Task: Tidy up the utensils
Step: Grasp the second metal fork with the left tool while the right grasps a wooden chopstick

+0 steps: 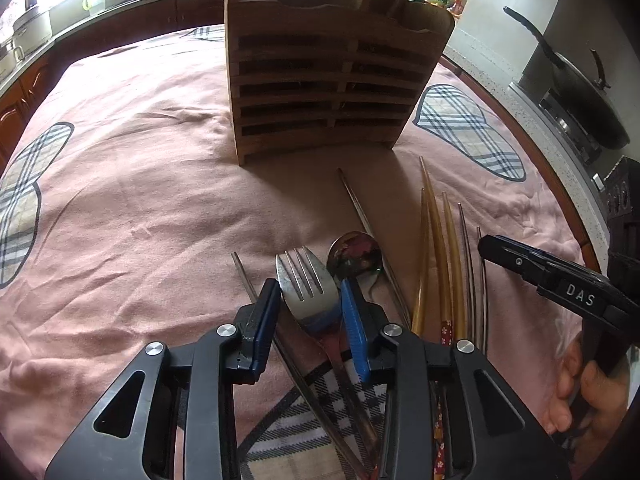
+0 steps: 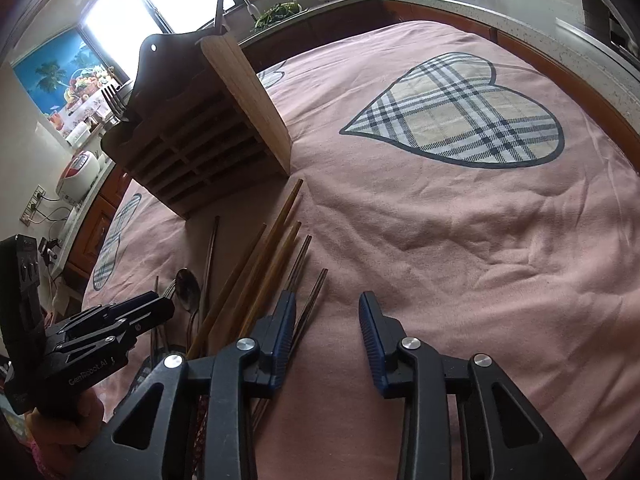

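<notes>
A pink cloth (image 1: pixel 132 208) printed with plaid hearts (image 2: pixel 460 116) covers the surface. On it stands a slatted wooden utensil holder (image 1: pixel 328 80). In front of the holder lie a fork (image 1: pixel 306 284), a spoon (image 1: pixel 354 254), wooden chopsticks (image 1: pixel 436 240) and metal chopsticks (image 1: pixel 472 256), loosely side by side.

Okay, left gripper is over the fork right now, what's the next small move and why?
Probably close the left gripper on the fork. Its fingers are open and already sit on either side of the fork's head, which lies flat on the pink cloth. The wooden holder stands just beyond, so after gripping, a lift toward it seems natural.
</notes>
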Tool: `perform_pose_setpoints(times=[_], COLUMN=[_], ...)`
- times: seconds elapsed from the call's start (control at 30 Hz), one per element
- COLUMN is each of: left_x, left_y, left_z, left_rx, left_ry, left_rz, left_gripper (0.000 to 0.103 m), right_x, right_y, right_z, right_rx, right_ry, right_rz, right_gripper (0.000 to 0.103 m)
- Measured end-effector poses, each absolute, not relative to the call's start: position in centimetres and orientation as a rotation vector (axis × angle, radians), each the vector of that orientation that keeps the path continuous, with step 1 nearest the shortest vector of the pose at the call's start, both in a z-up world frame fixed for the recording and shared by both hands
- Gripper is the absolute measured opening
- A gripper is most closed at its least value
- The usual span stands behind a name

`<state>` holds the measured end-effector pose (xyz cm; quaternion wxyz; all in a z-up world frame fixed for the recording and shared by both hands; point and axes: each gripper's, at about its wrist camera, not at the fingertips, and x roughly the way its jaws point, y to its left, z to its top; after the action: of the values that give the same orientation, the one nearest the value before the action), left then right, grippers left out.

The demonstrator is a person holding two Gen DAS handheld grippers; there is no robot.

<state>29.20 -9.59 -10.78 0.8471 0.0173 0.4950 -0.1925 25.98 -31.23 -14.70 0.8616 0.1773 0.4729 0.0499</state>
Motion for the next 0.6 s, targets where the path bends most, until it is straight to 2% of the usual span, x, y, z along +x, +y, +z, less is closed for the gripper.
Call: perform_pose_setpoints(times=[0.13,0.2,0.3,0.6], left_x=[28.9,28.9,29.4,30.1], left_y=[-9.0,-8.7,-8.4,-10.2], left_z=[-10.7,-10.7,-10.8,-10.9], left_rx=[0.039,0.027,0.009,0.1], left_ry=[1.047,1.053,1.08,1.083], left_rz=[-0.427,-0.443,-0.464,-0.47], left_gripper=[0.031,0.031,0.031,0.032], right_x=[26.6,26.6,26.8,27.4], right_y=[-30.6,-30.2,-30.1,-30.2], right_z=[-14.6,-14.7,-14.7,-14.8], right_rx=[0.326,0.302,0.287,0.322], right_ry=[0.999,1.006,1.01,1.024], right_rz=[0.106,0.11,0.119,0.128], right_gripper=[0.03,0.015,0.01,0.009])
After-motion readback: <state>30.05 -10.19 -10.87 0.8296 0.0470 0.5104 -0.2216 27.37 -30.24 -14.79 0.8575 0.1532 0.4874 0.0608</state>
